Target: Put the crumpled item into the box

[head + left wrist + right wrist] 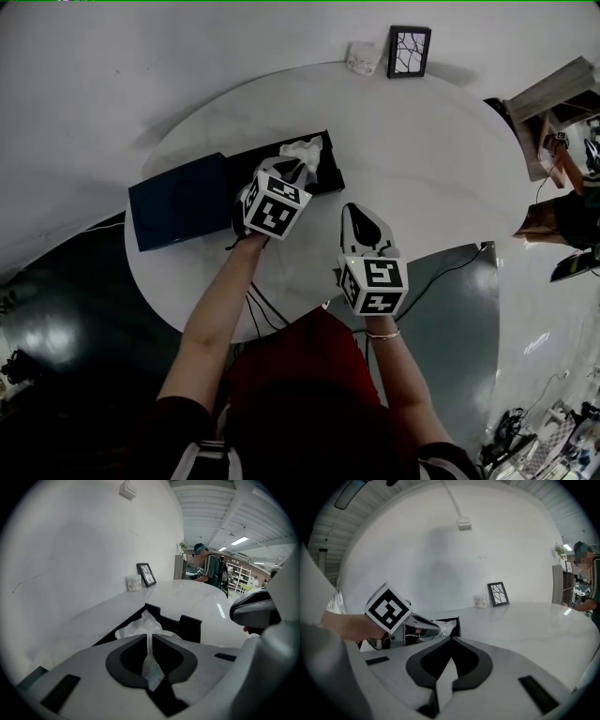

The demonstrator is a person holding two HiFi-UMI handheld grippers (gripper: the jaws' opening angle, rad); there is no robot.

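A crumpled white paper [303, 149] lies in the open black box [330, 175] at the back left of the round white table [431, 169]. My left gripper [297, 169] hangs over the box, its jaws shut on the crumpled paper [139, 628], which runs up into the slit between them. The box's notched far wall [190, 623] shows just beyond. My right gripper [354, 209] hovers over bare table to the right of the box, shut, with nothing in it. The right gripper view shows the left gripper [423, 627] at the box [453, 619].
The box's dark blue lid [178, 202] lies flat to the left of the box. A framed picture [410, 51] and a small white jar [361, 58] stand at the table's far edge. A person [208, 569] stands beyond the table, and cables [450, 264] run on the floor.
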